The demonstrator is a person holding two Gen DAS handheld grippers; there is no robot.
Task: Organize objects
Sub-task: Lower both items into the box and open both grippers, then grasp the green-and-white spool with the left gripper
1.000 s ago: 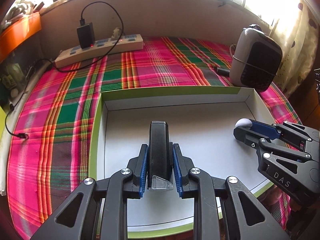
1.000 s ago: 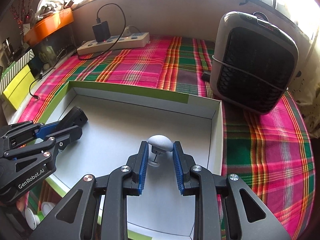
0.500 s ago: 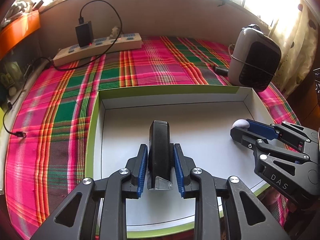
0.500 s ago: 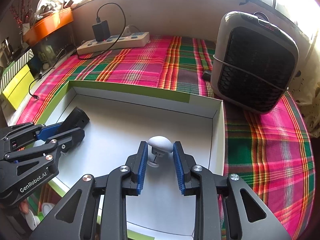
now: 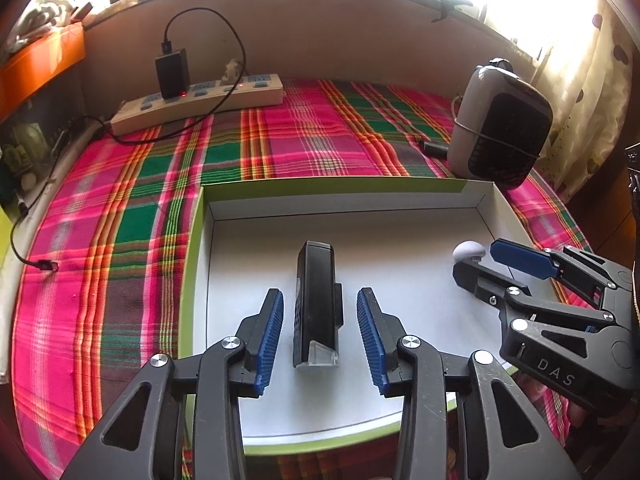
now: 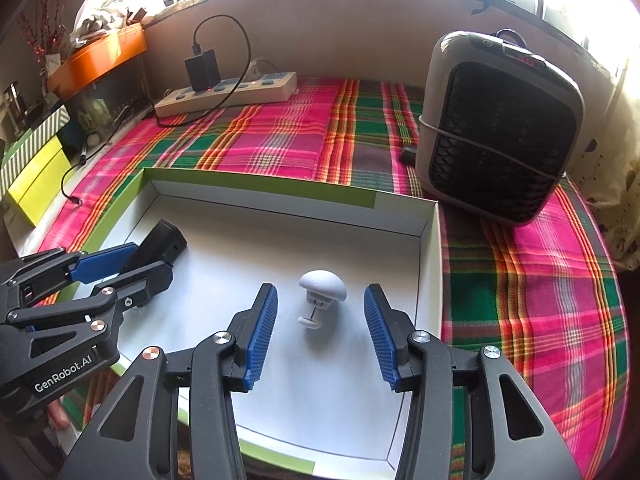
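A slim black device with a clear end (image 5: pixel 316 304) lies on the white floor of a shallow green-rimmed box (image 5: pixel 200 248). My left gripper (image 5: pixel 320 312) straddles it, jaws opening, blue pads clear of its sides. A small white mushroom-shaped knob (image 6: pixel 323 286) rests on the box floor (image 6: pixel 424 276) near the right wall. My right gripper (image 6: pixel 316 316) is around it, jaws opening, pads apart from it. The right gripper (image 5: pixel 480 262) and knob (image 5: pixel 468 249) also show in the left wrist view; the left gripper (image 6: pixel 140 260) and black device (image 6: pixel 160 240) show in the right wrist view.
The box sits on a pink and green plaid cloth (image 5: pixel 120 216). A grey and black heater (image 6: pixel 500 128) stands just beyond the box's far right corner. A power strip with a black charger (image 5: pixel 200 98) lies at the back. A loose cable end (image 5: pixel 44 265) lies left.
Both grippers have opened. The black device, held before, now lies free on the box floor; the white knob is likewise released and sits lower between the right pads.
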